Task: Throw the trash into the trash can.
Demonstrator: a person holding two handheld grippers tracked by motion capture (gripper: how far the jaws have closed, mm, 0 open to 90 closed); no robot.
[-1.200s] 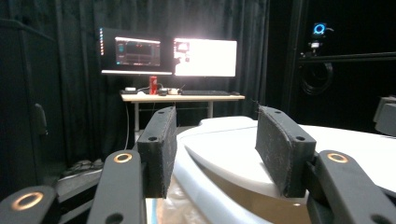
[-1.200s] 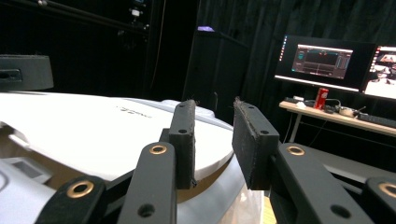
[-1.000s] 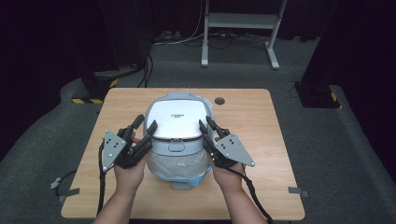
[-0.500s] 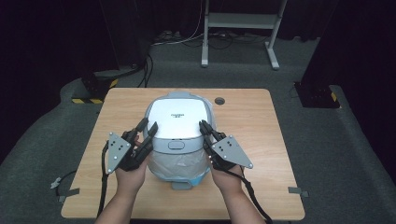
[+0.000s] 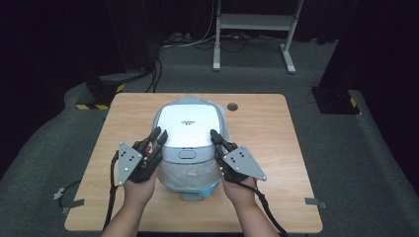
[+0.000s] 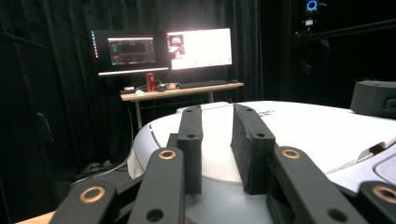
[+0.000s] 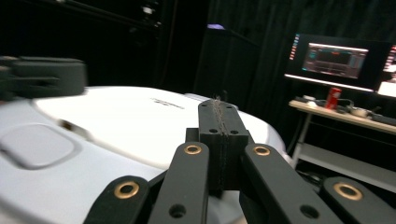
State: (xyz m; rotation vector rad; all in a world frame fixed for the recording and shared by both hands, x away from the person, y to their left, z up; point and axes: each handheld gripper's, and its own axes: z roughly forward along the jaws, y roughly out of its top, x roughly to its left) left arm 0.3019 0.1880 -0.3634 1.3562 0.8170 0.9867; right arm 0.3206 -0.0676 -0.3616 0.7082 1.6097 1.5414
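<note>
A white and grey rice cooker (image 5: 190, 123) stands mid-table, its lid down, with clear plastic (image 5: 190, 173) around its near end. My left gripper (image 5: 161, 133) lies against the cooker's left side. In the left gripper view its jaws (image 6: 217, 109) stand a small gap apart over the lid (image 6: 303, 135), nothing between them; they have just been closing. My right gripper (image 5: 215, 134) rests at the cooker's right side. The right gripper view shows its pads (image 7: 218, 105) pressed together above the lid (image 7: 116, 121), holding nothing.
The wooden table (image 5: 267, 128) has a round cable hole (image 5: 232, 106) behind the cooker. A metal stand (image 5: 254, 22) and cables sit on the floor beyond. A desk with lit monitors (image 6: 182, 88) stands far off.
Both grippers' jaws have narrowed; the right pair has come fully together. The hands have stayed beside the cooker.
</note>
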